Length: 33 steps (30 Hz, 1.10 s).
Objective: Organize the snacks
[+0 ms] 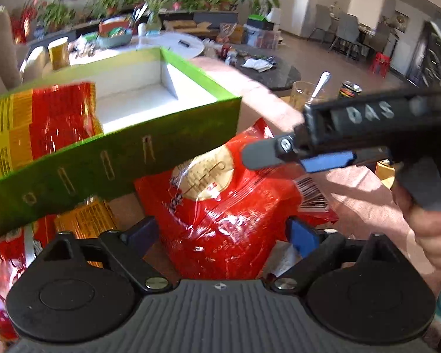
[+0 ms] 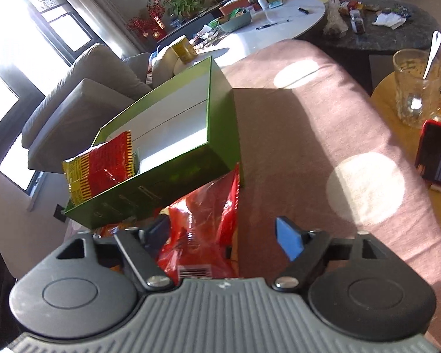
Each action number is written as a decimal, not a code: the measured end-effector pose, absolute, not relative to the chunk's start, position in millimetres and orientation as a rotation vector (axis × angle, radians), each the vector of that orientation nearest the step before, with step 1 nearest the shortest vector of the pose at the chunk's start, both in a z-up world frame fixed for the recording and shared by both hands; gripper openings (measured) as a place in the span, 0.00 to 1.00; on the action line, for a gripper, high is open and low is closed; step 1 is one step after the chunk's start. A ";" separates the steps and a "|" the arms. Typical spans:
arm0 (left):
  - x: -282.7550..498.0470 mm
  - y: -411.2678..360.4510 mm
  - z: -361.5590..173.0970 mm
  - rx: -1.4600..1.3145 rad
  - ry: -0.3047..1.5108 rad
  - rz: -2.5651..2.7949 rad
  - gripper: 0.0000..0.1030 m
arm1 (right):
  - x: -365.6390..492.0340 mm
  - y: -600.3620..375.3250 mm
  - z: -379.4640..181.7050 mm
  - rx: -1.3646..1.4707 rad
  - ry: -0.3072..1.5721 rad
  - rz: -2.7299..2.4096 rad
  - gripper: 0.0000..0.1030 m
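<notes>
Left wrist view: left gripper (image 1: 223,232) is sitting spread wide, a big red snack bag (image 1: 220,214) lying between its fingers, green box (image 1: 114,158) just ahead-left. Right gripper (image 1: 267,156) is poking in from the right, looking closed.

Right wrist view: fingers are spread, the red bag (image 2: 203,223) sitting between them, box (image 2: 173,173) ahead-left holding a red-yellow packet (image 2: 103,167).

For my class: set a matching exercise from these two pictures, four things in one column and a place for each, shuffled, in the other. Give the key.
Things
1. green box
2. red and yellow packet
3. spoon
4. big red bag

Places
A. in the glass mug
B. between the open fingers of the left gripper
C. on the pink cloth
D. standing in the box's corner

Pairs: 1-C, 2-D, 3-A, 4-B
</notes>
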<state>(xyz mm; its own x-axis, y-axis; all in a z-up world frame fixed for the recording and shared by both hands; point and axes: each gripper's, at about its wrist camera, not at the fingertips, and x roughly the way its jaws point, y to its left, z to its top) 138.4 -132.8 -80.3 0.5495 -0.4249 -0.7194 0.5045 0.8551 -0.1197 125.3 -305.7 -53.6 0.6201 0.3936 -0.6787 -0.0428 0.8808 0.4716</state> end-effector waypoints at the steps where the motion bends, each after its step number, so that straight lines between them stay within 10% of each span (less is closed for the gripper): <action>1: 140.0 -132.7 -81.6 0.099 0.825 -0.544 0.98 | 125.7 -304.1 -54.6 0.429 0.879 0.270 0.78; 7: 146.4 -138.4 -87.7 0.103 0.846 -0.582 0.94 | 133.0 -288.5 -69.8 0.408 0.934 0.323 0.78; 14: 129.0 -139.4 -72.5 0.135 0.776 -0.612 0.76 | 123.7 -277.3 -54.1 0.368 0.882 0.411 0.46; 33: 128.6 -126.6 10.1 0.149 0.507 -0.545 0.76 | 137.0 -276.7 16.9 0.414 0.690 0.512 0.46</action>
